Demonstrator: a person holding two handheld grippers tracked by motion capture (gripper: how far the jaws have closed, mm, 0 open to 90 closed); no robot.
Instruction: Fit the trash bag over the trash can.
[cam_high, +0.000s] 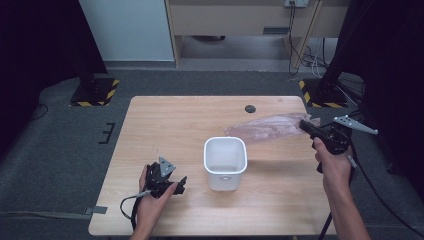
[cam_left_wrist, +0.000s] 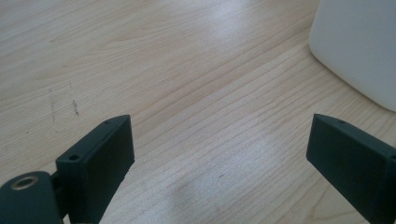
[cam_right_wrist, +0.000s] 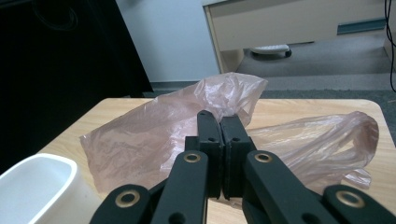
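A thin pinkish plastic bag hangs stretched out above the right side of the table. My right gripper is shut on the bag's right end; in the right gripper view the two jaws press together on the crumpled bag. A white square bin stands empty in the middle of the table, and its rim shows at the lower left. My left gripper rests low on the table left of the bin, open with nothing between its fingers. The bin's side is at that view's upper right.
The wooden table has a small dark round hole near its far edge. Grey carpet surrounds the table, with black stand bases at the back corners and a wooden cabinet behind.
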